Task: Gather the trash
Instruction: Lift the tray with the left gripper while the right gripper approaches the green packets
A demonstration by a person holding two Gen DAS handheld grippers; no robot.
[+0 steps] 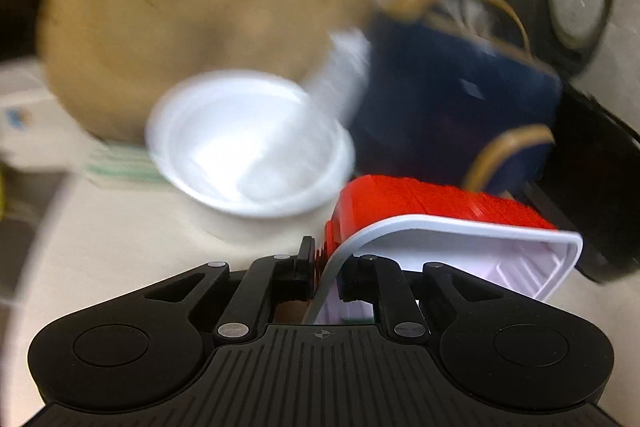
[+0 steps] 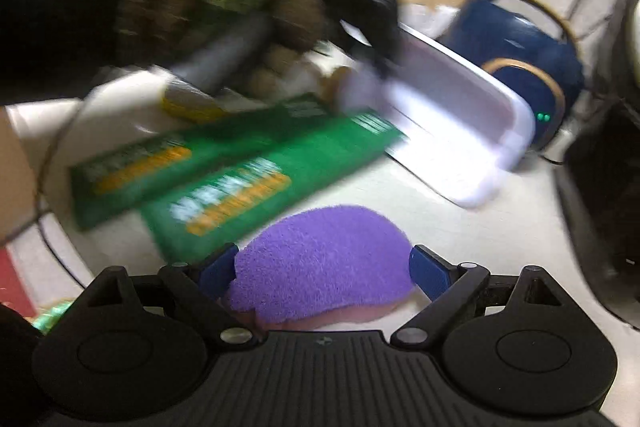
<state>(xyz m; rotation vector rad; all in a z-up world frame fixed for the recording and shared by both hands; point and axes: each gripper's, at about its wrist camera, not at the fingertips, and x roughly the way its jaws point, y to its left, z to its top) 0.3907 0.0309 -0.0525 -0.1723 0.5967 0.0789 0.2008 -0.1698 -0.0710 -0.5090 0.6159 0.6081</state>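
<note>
Your left gripper (image 1: 324, 271) is clamped on the rim of a red-and-white plastic tray (image 1: 460, 227), while your right gripper (image 2: 324, 267) straddles a purple sponge (image 2: 320, 259).

The tray tilts off the pale tabletop (image 1: 120, 239), its white inside facing your right wrist camera, its red outside up in the left view; the left jaws pinch its near edge. The sponge lies on the table between your right gripper's 2 blue pads (image 2: 428, 273), jaws spread wide; whether they press it, you cannot tell from here. Just beyond the sponge lie 2 green boxes (image 2: 240, 163), side by side and blurred. Behind the tray sit a white bowl (image 1: 248, 143), a navy bag with tan handles (image 1: 460, 95), and a round wooden board (image 1: 200, 15).
</note>
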